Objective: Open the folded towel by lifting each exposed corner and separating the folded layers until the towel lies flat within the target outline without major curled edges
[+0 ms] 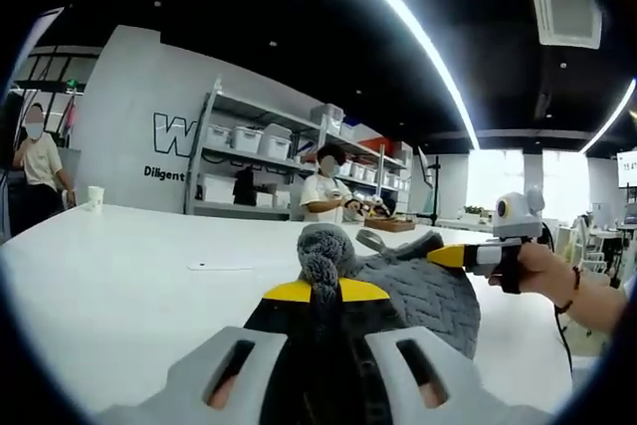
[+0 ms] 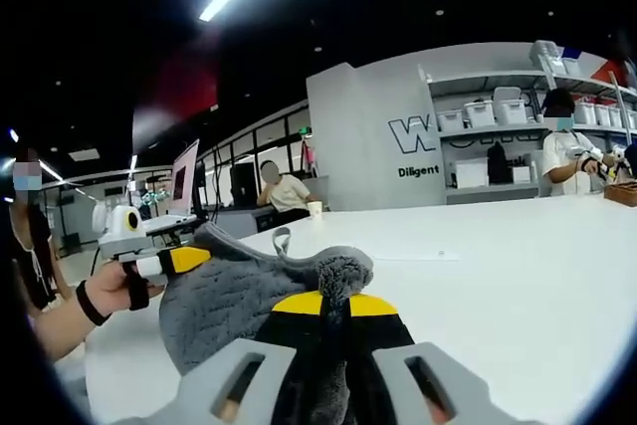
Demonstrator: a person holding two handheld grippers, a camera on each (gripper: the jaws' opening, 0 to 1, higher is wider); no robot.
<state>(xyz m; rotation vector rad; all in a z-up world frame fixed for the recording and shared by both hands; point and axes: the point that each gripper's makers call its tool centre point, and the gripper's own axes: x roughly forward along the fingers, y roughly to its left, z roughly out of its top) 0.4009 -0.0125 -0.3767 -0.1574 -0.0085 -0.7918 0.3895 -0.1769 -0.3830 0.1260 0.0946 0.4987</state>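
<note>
A grey knitted towel hangs bunched between both grippers above the white table. My left gripper, with yellow-tipped jaws, is shut on a gathered corner of it. From the right, the right gripper comes in held by a hand, pinching the towel's far edge. In the right gripper view, the towel spreads to the left of my right gripper, which is shut on a bunched corner. The left gripper grips the opposite edge. A small hanging loop sticks up from the towel.
A paper cup stands at the table's far edge, and a thin flat white slip lies mid-table. Shelving with white bins and people stand behind. Monitors sit on desks in the right gripper view.
</note>
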